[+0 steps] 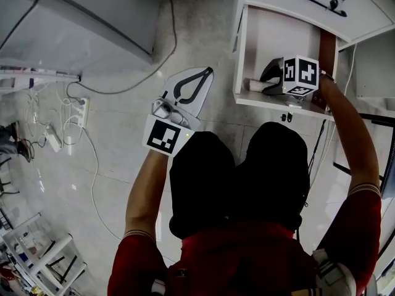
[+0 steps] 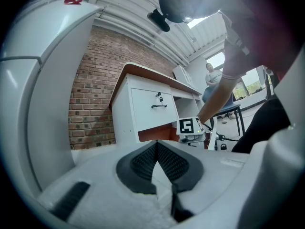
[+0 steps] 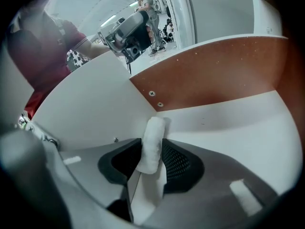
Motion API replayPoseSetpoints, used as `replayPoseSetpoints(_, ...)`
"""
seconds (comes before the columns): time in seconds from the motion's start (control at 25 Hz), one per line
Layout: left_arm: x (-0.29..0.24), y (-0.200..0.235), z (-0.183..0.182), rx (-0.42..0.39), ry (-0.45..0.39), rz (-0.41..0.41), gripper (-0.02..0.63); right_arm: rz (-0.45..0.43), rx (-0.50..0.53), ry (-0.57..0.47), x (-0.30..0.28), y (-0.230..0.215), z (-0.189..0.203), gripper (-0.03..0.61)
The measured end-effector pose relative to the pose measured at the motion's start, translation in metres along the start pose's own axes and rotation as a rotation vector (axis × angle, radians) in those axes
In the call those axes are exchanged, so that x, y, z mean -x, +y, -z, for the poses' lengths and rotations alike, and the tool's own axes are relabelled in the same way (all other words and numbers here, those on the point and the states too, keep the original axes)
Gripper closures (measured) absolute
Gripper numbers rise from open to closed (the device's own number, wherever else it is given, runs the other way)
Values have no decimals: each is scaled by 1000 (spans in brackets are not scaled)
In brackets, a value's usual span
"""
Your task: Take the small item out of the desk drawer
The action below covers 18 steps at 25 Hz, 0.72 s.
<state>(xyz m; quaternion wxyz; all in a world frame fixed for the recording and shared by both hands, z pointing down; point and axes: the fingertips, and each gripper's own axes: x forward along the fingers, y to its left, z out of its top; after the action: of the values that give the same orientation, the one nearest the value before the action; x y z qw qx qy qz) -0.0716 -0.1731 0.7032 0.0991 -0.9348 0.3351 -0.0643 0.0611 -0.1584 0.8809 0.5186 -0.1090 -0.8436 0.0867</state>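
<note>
A small white roll (image 3: 154,130) stands between the dark pads of my right gripper (image 3: 148,151), and both pads touch its sides. This happens inside the open white desk drawer (image 3: 228,128), close to its brown wooden wall (image 3: 214,75). From the head view, the right gripper (image 1: 264,82) reaches into the drawer (image 1: 239,48), with the white roll (image 1: 253,86) at its tips. My left gripper (image 1: 208,71) hangs over the floor left of the drawer, shut and holding nothing. In its own view the left gripper (image 2: 156,144) has its pads meeting at the tips.
The white desk (image 2: 143,104) stands against a brick wall (image 2: 90,104); a drawer front with a black handle (image 1: 321,4) is above the open one. A grey cabinet (image 1: 74,17) is at the left. Cables and a power strip (image 1: 80,110) lie on the floor. A white rack (image 1: 43,258) is near-left.
</note>
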Motion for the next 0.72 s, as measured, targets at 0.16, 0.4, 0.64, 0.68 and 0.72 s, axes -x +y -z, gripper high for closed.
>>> replayPoseSetpoints(0.16,0,0,0,5,-8,3,611,-15,-17,-1,-1,1,1,448)
replayPoseSetpoints(0.4,0,0,-3,8,-10,9,611,46,48,-7,2,1,0,460)
replayPoseSetpoints(0.64,-6,1,-16,6,0,19,611,111,61,-37,24,-2,-6,462)
replayPoseSetpoints(0.68,-7,1,-19,-4,5,26,611,120,62,-41,29,-1,-7,462)
replayPoseSetpoints(0.72,-8,0,-23,-10,9,31,611,131,62,-48,34,0,-9,462)
